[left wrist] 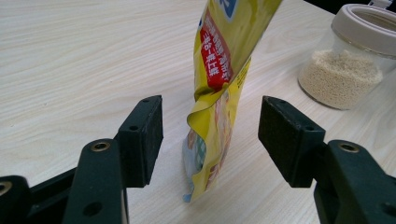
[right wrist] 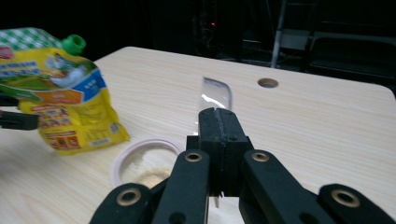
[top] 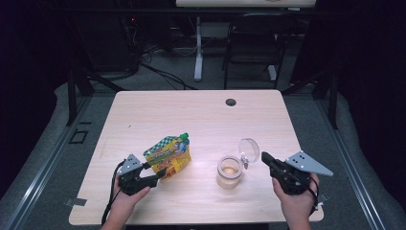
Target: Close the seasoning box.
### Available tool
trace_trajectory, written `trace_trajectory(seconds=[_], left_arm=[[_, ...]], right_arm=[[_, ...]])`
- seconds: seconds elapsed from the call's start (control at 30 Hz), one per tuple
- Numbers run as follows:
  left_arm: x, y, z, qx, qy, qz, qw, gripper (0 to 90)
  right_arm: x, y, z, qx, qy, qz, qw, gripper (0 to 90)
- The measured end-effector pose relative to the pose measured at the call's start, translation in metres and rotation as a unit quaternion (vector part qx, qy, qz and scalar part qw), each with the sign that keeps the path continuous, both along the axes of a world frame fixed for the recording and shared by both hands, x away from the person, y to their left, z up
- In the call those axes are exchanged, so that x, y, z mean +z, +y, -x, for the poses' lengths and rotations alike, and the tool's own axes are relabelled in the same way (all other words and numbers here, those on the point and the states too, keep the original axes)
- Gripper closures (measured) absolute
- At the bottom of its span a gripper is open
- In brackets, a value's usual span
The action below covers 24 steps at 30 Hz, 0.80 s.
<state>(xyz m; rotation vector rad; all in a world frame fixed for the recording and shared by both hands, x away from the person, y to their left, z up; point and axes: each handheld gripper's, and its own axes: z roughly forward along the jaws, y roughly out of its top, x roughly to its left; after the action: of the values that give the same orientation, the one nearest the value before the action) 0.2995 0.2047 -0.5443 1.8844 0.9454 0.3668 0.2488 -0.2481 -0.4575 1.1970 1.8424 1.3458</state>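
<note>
Pouch stands between the left gripper's open fingers (untouched); right gripper's fingers closed on the jar lid

Light wood worktop with a cable hole carries a standing yellow spout pouch and an open glass jar of grains.

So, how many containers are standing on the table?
2. The yellow pouch stands at the left, between the open left claw's pads. The glass jar stands right of it, lid flipped open, near the right claw.
</note>
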Motion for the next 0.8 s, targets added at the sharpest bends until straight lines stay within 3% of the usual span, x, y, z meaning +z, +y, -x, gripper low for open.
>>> trace_trajectory(seconds=[0.3, 0.4, 0.8], left_arm=[[0.0, 0.0, 0.0, 0.0, -0.001, 0.003, 1.0, 40.8], [0.0, 0.0, 0.001, -0.001, -0.001, 0.003, 1.0, 40.8], [0.0, 0.001, 0.003, 0.001, -0.003, 0.0, 1.0, 40.8]], right_arm=[[-0.017, -0.005, -0.011, -0.024, 0.015, 0.002, 0.9996, 90.0], [-0.022, -0.006, -0.014, -0.024, 0.028, 0.005, 0.9993, 90.0], [-0.034, -0.007, -0.025, -0.027, 0.04, 0.003, 0.9988, 90.0]])
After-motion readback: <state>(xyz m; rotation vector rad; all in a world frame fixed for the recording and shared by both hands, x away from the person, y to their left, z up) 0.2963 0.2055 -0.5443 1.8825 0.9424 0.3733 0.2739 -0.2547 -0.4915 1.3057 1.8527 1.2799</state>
